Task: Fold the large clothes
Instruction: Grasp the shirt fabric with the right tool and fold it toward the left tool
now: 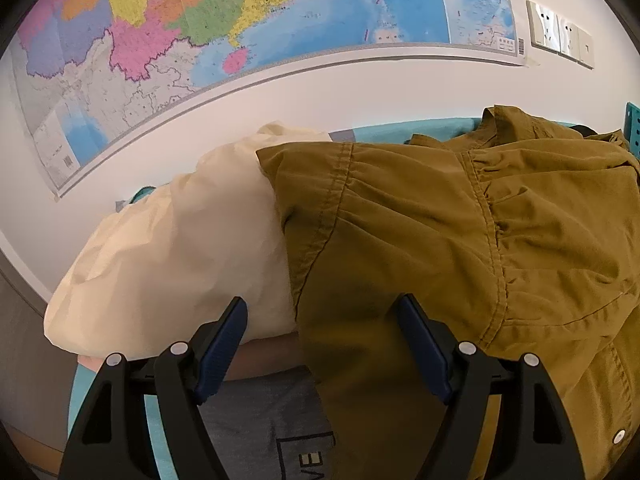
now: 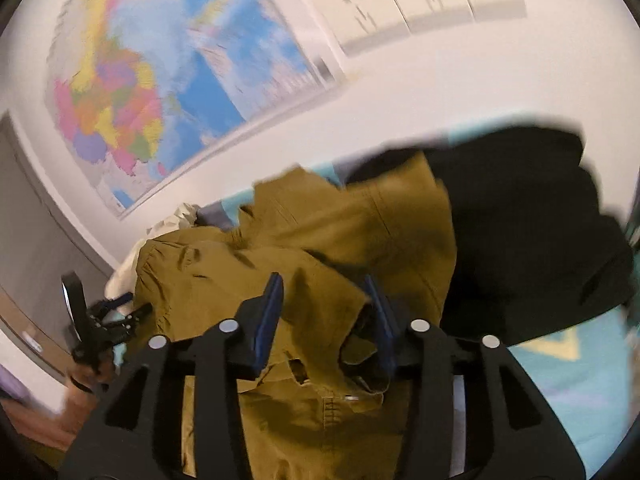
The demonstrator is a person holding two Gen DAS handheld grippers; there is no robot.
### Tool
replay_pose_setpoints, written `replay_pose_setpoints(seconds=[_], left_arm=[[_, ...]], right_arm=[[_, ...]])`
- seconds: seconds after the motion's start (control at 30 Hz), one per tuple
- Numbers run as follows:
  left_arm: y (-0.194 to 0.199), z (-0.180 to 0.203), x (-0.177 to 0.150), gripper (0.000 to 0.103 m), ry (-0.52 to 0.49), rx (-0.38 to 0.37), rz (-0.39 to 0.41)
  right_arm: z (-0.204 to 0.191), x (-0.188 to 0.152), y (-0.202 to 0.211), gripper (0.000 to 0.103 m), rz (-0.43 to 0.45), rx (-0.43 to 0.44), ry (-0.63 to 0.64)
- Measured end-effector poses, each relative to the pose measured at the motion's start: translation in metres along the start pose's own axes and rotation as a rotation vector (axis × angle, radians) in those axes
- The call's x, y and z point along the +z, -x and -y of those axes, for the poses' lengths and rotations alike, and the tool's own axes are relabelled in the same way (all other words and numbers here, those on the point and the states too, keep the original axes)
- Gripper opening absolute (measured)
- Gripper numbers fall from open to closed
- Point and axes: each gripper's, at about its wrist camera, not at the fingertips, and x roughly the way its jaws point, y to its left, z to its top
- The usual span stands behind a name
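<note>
An olive-brown garment [image 1: 460, 240] with gathered seams lies bunched over the surface, in part on top of a cream garment [image 1: 172, 248]. My left gripper [image 1: 320, 316] hovers over the line where the two meet. Its jaws are wide open and its blue pads [image 1: 224, 344] press on nothing. In the blurred right wrist view the same olive garment [image 2: 320, 240] is crumpled in the middle. My right gripper [image 2: 323, 284] is open, with a raised fold of olive cloth between its fingers, close to the right pad [image 2: 380, 312]. The left gripper [image 2: 100, 320] shows at the far left.
A black garment [image 2: 532, 232] lies to the right of the olive one. A grey printed shirt [image 1: 280, 432] sits under my left gripper on the teal cover [image 2: 560, 384]. A wall map [image 1: 200, 20] and sockets [image 1: 560, 32] hang on the white wall behind.
</note>
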Motion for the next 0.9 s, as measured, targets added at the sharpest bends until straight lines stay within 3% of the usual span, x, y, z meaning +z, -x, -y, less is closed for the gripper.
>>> replay_pose_setpoints(seconds=[0.07, 0.17, 0.3, 0.33, 0.47, 0.53, 0.9], left_arm=[[0.005, 0.001, 0.001, 0.076, 0.005, -0.011, 0.005], [0.014, 0.005, 0.003, 0.076, -0.003, -0.030, 0.032], [0.006, 0.008, 0.002, 0.076, -0.015, 0.001, 0.008], [0.000, 0.006, 0.000, 0.076, -0.007, 0.013, -0.012], [-0.009, 0.001, -0.004, 0.076, 0.023, 0.005, -0.032], [-0.009, 0.001, -0.004, 0.076, 0.021, 0.015, -0.031], [-0.005, 0.000, -0.007, 0.076, 0.003, 0.058, -0.017]], right_arm=[[-0.018, -0.001, 0.020, 0.044, 0.046, -0.004, 0.080], [-0.045, -0.008, 0.025, 0.044, 0.047, 0.080, 0.183], [-0.065, -0.020, -0.018, 0.044, -0.083, 0.096, 0.272], [-0.063, -0.022, -0.038, 0.044, -0.133, 0.113, 0.262], [-0.047, -0.027, -0.093, 0.041, -0.235, 0.047, 0.237], [-0.032, -0.026, -0.113, 0.041, -0.281, 0.059, 0.149], [-0.060, -0.027, -0.052, 0.047, -0.194, 0.097, 0.245]])
